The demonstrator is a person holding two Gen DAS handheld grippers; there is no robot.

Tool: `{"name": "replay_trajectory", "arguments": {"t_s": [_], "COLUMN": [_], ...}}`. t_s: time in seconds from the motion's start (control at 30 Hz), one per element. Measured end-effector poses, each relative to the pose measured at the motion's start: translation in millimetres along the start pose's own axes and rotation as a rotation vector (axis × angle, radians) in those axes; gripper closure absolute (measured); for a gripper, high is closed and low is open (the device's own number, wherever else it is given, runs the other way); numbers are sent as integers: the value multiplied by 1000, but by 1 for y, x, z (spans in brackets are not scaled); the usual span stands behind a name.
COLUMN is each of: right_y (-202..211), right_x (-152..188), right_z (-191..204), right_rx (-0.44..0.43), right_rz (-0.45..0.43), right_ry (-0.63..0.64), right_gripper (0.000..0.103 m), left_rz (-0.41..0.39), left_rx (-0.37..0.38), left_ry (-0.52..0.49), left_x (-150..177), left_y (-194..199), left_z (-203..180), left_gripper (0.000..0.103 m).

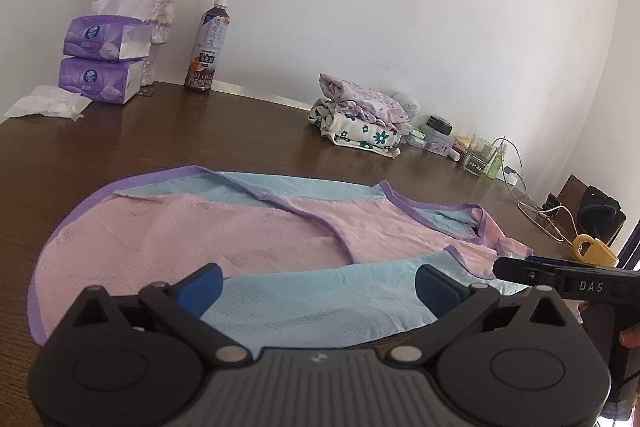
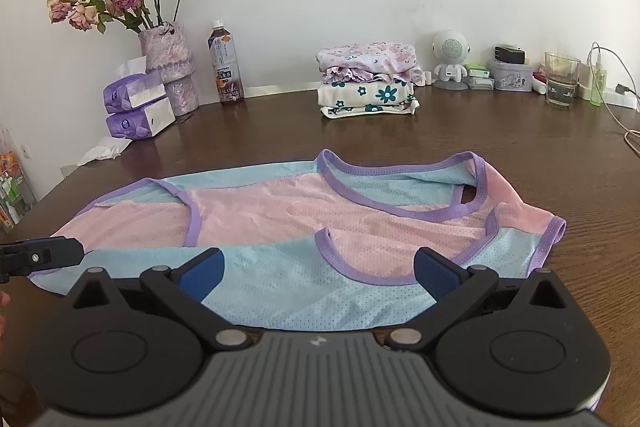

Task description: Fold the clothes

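At 6 o'clock in each wrist view, the left gripper point(image 1: 318, 287) and right gripper point(image 2: 318, 273) hold their blue fingers point(image 2: 202, 275) spread wide, pinching nothing, just above the near hem. The pink-and-blue mesh vest point(image 2: 280, 215) lies flat mid-tabletop point(image 2: 240, 135). Toward 12 o'clock sits a stack of folded clothes point(image 2: 368, 83); at 10 o'clock, a tea bottle point(image 2: 226, 65) and vase of roses point(image 2: 168, 67).
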State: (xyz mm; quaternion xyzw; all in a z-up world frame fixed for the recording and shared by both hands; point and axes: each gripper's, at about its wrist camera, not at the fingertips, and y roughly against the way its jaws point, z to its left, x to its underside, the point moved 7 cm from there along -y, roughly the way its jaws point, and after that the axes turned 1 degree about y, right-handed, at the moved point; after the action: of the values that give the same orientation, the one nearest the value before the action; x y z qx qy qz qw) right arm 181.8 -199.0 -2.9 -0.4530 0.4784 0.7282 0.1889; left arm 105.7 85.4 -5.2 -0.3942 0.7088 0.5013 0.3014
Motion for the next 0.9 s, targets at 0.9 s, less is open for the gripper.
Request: {"name": "replay_trajectory", "arguments": {"t_s": [0.9], "right_y": [-27], "right_x": [-44], "right_z": [6], "right_rx": [35], "right_rz": [-17], "right_ry": [49], "right_gripper": [0], "left_rz": [39], "left_rx": [24], "left_ry": [-38], "left_x": [-56], "left_y": [-9], "left_z": [17], "left_gripper": [0]}}
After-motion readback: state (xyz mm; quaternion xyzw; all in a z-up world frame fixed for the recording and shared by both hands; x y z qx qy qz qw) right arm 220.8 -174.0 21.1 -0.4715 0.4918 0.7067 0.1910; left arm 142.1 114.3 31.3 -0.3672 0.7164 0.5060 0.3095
